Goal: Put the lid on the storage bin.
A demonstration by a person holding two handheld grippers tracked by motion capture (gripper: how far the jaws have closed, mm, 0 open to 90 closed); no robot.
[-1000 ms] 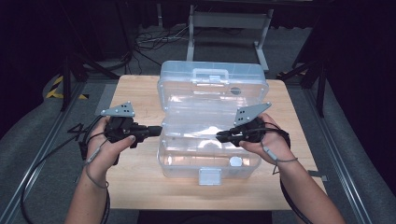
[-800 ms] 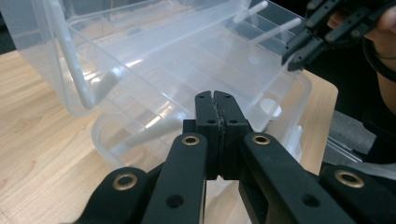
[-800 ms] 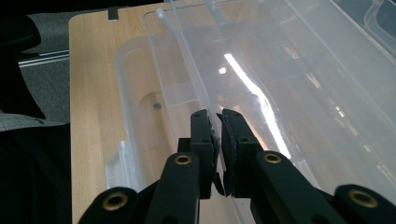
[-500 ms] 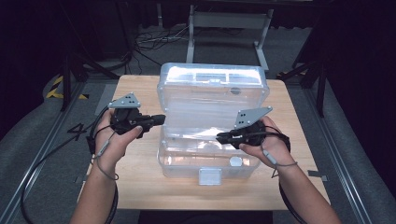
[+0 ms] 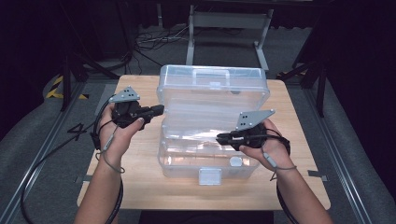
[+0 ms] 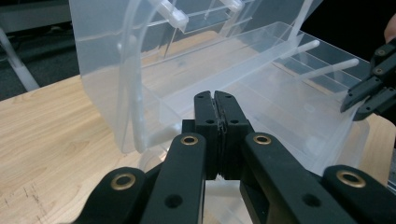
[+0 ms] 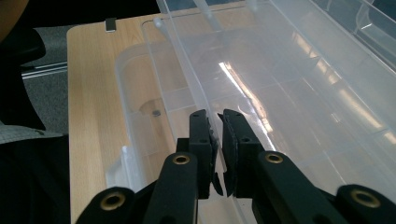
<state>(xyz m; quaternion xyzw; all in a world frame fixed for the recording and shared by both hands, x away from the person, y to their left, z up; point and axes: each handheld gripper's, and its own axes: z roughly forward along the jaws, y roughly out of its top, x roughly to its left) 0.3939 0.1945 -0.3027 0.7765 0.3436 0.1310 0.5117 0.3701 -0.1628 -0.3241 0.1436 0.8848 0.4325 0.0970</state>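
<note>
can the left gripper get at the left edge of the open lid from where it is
Probably yes. The left gripper sits beside the lid of the clear box, at its left edge, with bare table below and nothing between. Its jaws are shut, though, and would need to open first.

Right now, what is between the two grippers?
In the high view, the clear plastic box with its raised lid lies between the left gripper and the right gripper.

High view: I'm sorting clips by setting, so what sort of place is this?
Probably a lab or studio recording bay: a wooden table between floor rails, loose cables on grey carpet, a metal stand and dark surroundings.
</note>
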